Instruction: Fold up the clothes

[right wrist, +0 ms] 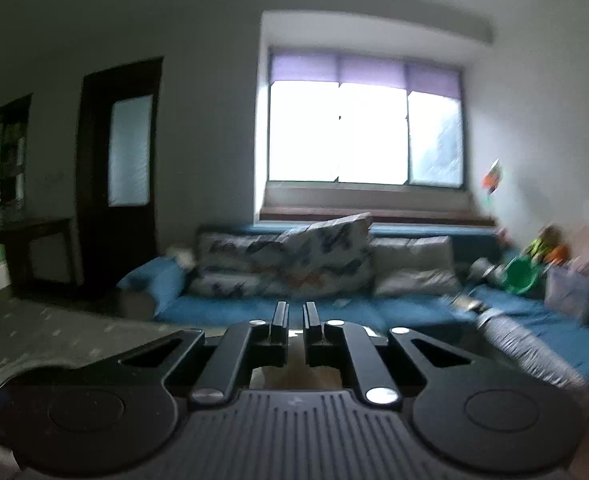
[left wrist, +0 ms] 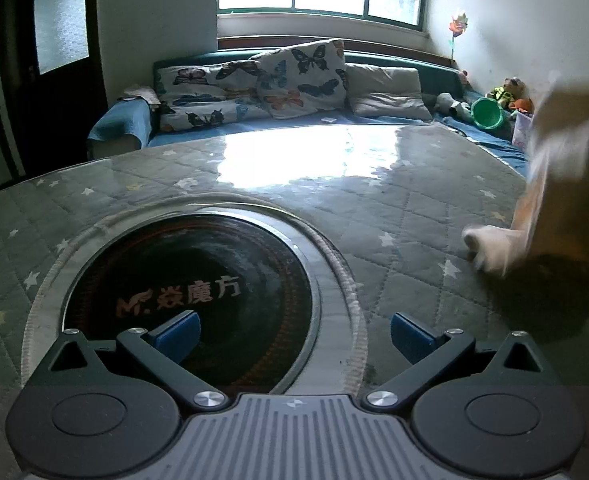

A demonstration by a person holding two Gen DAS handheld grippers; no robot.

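Note:
A cream and orange garment [left wrist: 566, 160] hangs blurred in the air at the right edge of the left wrist view. Its pale lower end [left wrist: 486, 248] trails just above the quilted star-print table cover [left wrist: 394, 216], with a dark shadow under it. My left gripper [left wrist: 294, 322] stands open low over the table, with nothing between its blue pads. My right gripper [right wrist: 295, 312] points almost level toward the sofa, its jaws nearly together. A strip of tan cloth [right wrist: 294, 378] shows just under its fingers, so it looks shut on the garment.
A round black hotplate [left wrist: 198, 280] with a metal rim is set into the table under my left gripper. Behind the table runs a blue sofa [left wrist: 254, 130] with butterfly cushions [left wrist: 302, 76], a green bucket [left wrist: 488, 114] and toys. A dark door [left wrist: 54, 60] stands at the left.

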